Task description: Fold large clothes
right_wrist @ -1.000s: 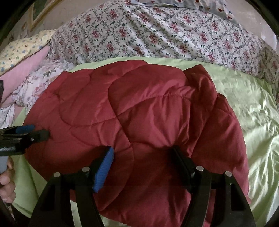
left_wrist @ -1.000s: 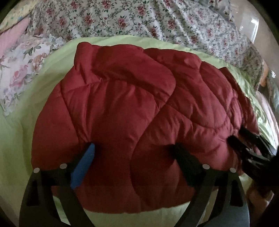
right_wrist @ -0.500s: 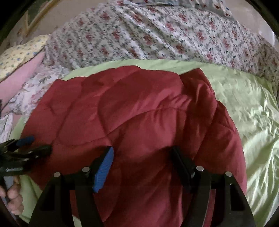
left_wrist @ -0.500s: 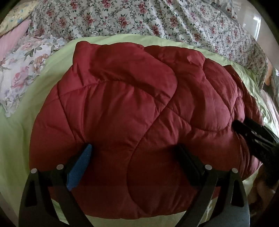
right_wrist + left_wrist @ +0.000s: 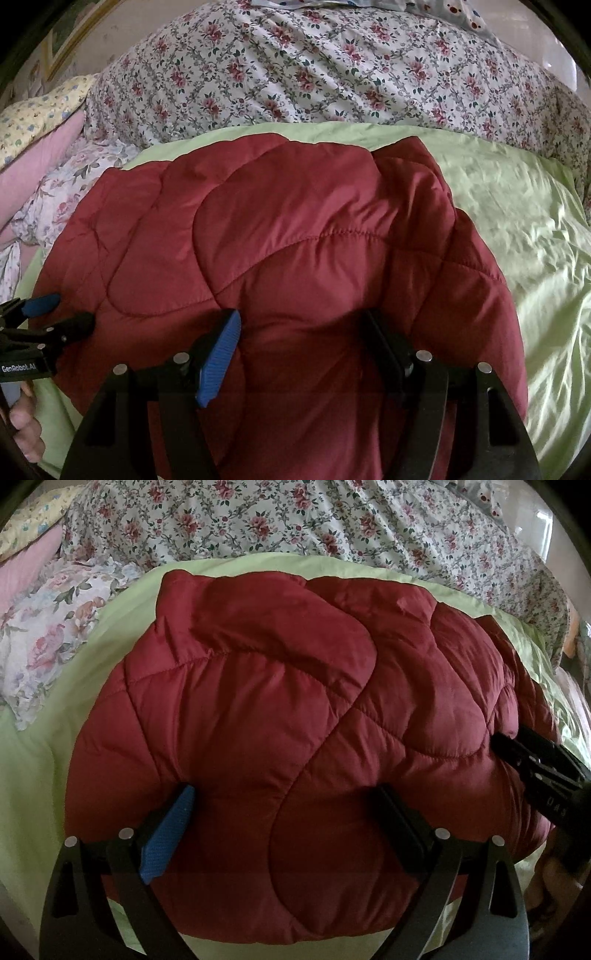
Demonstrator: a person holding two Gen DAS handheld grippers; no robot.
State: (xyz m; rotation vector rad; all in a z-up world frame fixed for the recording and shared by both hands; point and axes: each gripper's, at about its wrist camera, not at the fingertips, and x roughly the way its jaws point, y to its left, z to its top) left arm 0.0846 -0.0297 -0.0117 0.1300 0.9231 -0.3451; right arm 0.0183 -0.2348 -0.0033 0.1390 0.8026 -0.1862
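Red quilted jacket [image 5: 295,731] lies bundled on green sheet [image 5: 517,229], just ahead of and under both grippers. Left gripper [image 5: 284,812] and right gripper [image 5: 299,332] both spread wide, fingers pressing into the padding, nothing pinched. Looks like pressing down a mid-fold; next likely needs closing on the near edge. Floral quilt [image 5: 332,74] beyond, pillows [image 5: 48,638] far-left; puffiness may spring back.
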